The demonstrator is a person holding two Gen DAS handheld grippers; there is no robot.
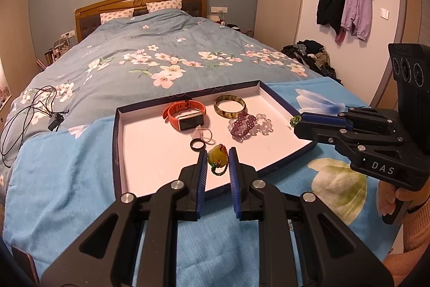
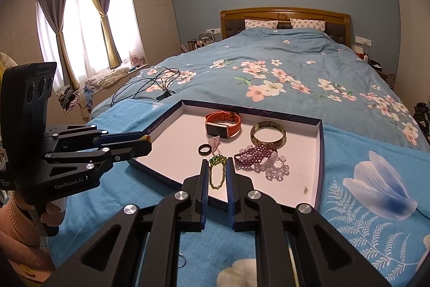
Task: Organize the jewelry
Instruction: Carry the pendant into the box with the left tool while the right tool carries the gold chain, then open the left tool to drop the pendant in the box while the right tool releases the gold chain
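Note:
A shallow blue-rimmed tray [image 1: 119, 141] [image 2: 319, 152] lies on the bed. It holds an orange smartwatch [image 1: 185, 116] [image 2: 223, 123], an olive bangle [image 1: 229, 106] [image 2: 268, 133], purple and clear bead bracelets [image 1: 248, 124] [image 2: 258, 155] and a black ring [image 1: 198, 145] [image 2: 205, 149]. My left gripper [image 1: 218, 152] [image 2: 146, 141] is shut on a yellow-green pendant [image 1: 216, 156] with a coloured bead cord, over the tray's near edge. My right gripper [image 2: 217, 162] [image 1: 295, 121] is shut on a green bead bracelet [image 2: 217, 171] [image 1: 295, 120] that hangs between its fingers.
The tray sits on a light blue flowered blanket [image 1: 67, 179] over a floral duvet [image 1: 161, 53]. Black cables [image 1: 29, 109] lie at the bed's left side. A clothes pile [image 1: 311, 53] and hanging jackets [image 1: 346, 2] are at the right wall.

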